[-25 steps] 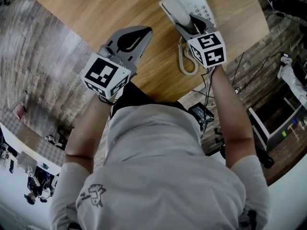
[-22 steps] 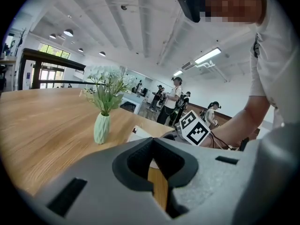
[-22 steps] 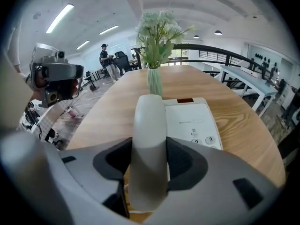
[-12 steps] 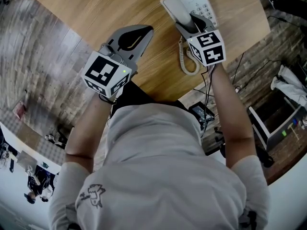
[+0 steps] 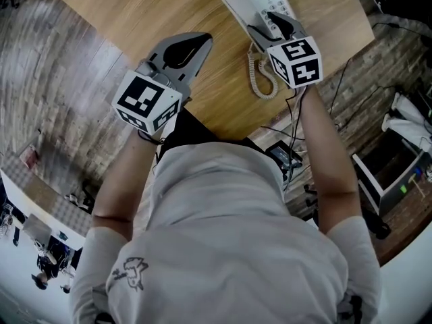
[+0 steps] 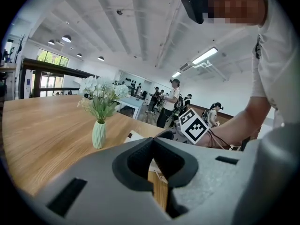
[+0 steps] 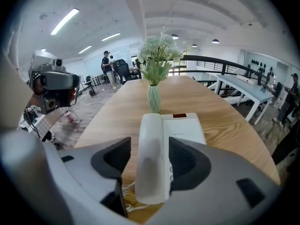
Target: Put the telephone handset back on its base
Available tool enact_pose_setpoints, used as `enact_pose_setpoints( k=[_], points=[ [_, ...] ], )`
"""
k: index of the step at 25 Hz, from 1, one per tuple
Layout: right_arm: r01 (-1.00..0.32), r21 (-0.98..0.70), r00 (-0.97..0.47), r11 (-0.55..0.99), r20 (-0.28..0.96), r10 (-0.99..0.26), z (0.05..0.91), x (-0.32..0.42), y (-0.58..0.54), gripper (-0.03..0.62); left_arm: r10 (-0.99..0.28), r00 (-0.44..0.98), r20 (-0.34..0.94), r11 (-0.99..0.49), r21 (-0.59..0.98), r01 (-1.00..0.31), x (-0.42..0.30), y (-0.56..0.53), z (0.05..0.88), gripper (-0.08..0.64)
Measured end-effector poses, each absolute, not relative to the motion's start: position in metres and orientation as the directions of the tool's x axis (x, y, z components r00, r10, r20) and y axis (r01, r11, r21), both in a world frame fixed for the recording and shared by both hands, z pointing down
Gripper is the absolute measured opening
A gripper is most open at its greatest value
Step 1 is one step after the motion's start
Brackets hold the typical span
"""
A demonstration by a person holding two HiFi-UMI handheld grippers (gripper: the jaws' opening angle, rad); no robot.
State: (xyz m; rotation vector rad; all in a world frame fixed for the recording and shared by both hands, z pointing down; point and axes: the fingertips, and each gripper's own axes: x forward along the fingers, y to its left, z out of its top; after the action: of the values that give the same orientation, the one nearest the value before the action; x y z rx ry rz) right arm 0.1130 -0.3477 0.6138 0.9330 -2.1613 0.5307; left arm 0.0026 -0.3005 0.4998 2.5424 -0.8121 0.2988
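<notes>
Handset, white and slim, lies lengthwise along the left side of the telephone base, which sits on a wooden table with a small vase of flowers beyond it. The right gripper straddles the handset with its jaws spread, a narrow gap showing on each side, so it is pinching nothing. The left gripper has its jaws pressed together on nothing and hovers over bare table, well apart from the phone. The handset looks to be resting in its cradle, though whether its near end is fully seated cannot be told. The likely trouble lies in pulling away: the gaps are slim, so a jaw pad drawn back at a slant could catch the handset's side and tip it off the base. The coiled cord lies bunched just beside the right gripper and could snag on it. Nothing steadies the base, so any such tug may slide it.
</notes>
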Motion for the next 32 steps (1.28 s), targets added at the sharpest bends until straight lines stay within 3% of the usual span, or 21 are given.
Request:
enact_pose_setpoints(
  k=[15,28,32],
  points=[
    [-0.791,-0.071,-0.530,0.607,0.575,-0.623,0.492,0.141,-0.274,0.204,-0.534,0.805,0.260,-0.770,0.243,-0.590,0.029,-0.236,0.422,0.006],
    [-0.783,-0.010,-0.584,0.622,0.355,-0.730,0.391,0.153,-0.178,0.008,-0.545,0.814,0.201,-0.800,0.167,-0.577,0.057,-0.164,0.362,0.006],
    [-0.768,-0.037,-0.614,0.640,0.327,-0.718,0.377,0.153,-0.145,0.006,-0.551,0.810,0.200,-0.797,0.160,-0.582,0.059,-0.140,0.353,0.006]
  ],
)
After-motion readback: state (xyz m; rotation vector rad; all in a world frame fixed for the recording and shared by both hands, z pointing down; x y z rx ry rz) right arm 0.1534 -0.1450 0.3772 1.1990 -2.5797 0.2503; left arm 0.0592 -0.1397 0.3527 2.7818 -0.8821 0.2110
